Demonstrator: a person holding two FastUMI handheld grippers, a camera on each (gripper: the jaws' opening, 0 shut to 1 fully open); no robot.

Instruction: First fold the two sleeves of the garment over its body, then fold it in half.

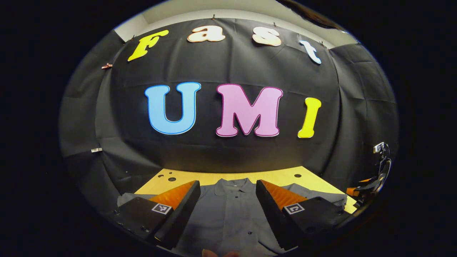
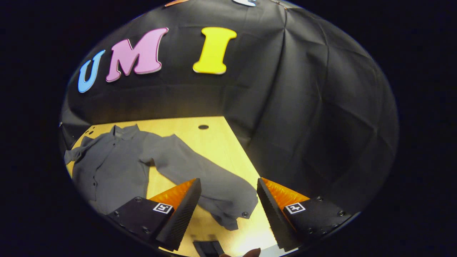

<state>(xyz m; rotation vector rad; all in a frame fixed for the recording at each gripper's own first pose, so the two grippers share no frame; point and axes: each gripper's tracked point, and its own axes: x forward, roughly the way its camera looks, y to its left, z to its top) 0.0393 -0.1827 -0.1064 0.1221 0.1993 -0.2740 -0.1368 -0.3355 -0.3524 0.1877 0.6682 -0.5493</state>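
Observation:
A grey button-up shirt (image 1: 228, 210) lies flat on the yellow wooden table (image 1: 278, 176), collar toward the back wall. My left gripper (image 1: 227, 192) hangs open above the shirt's chest, its two fingers spread to either side of the button placket. In the right gripper view the shirt body (image 2: 110, 167) lies at the left and one long sleeve (image 2: 200, 175) stretches out toward me. Its cuff (image 2: 232, 214) lies between the spread fingers of my right gripper (image 2: 228, 191), which is open and holds nothing.
The black cloth wall closes in the table at the back and at the right. The table (image 2: 214, 139) has round holes in its top (image 2: 203, 127). The other gripper (image 1: 375, 178) shows at the far right of the left gripper view. A small dark object (image 2: 209, 247) lies near the table's front edge.

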